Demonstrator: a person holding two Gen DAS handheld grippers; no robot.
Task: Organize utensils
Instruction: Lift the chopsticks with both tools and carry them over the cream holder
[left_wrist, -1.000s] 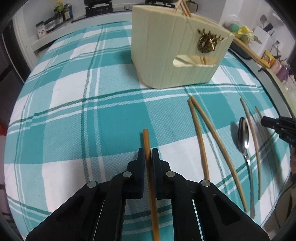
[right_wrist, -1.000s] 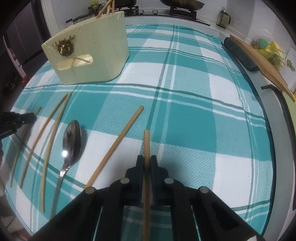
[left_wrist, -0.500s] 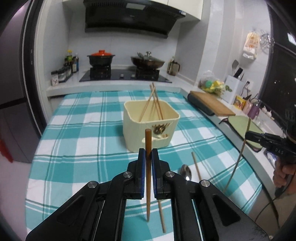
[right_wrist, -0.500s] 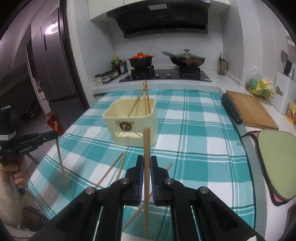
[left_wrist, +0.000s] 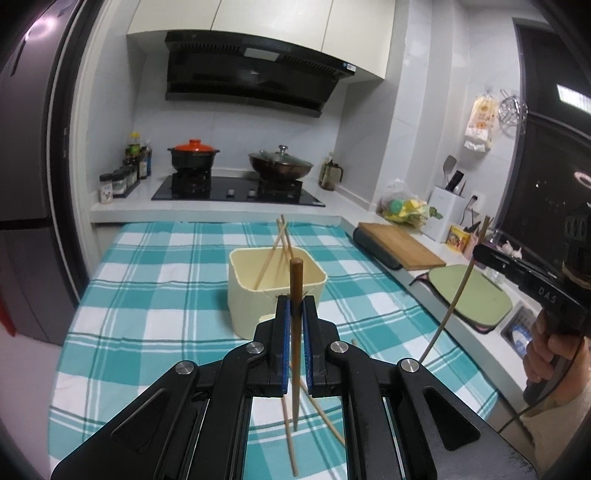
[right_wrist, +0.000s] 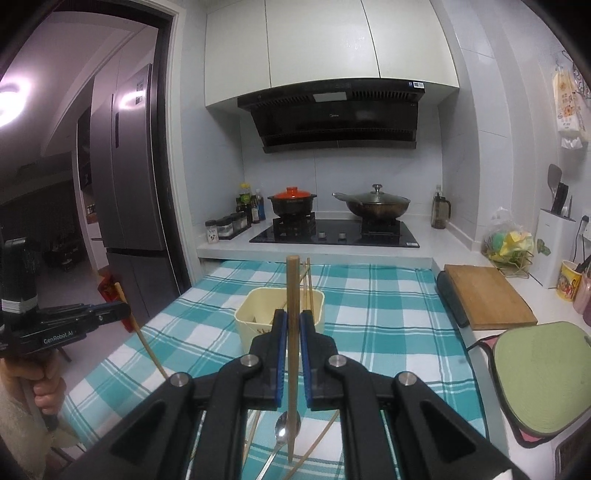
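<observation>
Both grippers are held up above the checked cloth (left_wrist: 147, 295), each pointing forward and slightly downward toward the cream holder (left_wrist: 277, 291) in the middle of the table. The left gripper (left_wrist: 294, 314) has its jaws closed on a dark brown chopstick (left_wrist: 295, 332), which stands nearly upright between the blue pads, its top just above the jaw tips and its lower end hanging below them. The right gripper (right_wrist: 291, 325) is likewise clamped on a lighter chopstick (right_wrist: 292, 350), held upright with its top rising above the holder's rim in that view. From the left camera, the right gripper shows at the right edge, a hand (left_wrist: 550, 354) wrapped round its handle; from the right camera, the left gripper shows at the left edge, a hand (right_wrist: 40, 387) on its grip. Two chopsticks (left_wrist: 280, 243) already lean inside the holder. On the cloth below lie a spoon (right_wrist: 282, 432) and several loose chopsticks (left_wrist: 325, 417). Behind the table, a stove (right_wrist: 332, 232) carries a red-lidded pot (right_wrist: 291, 203) and a wok (right_wrist: 373, 206).
</observation>
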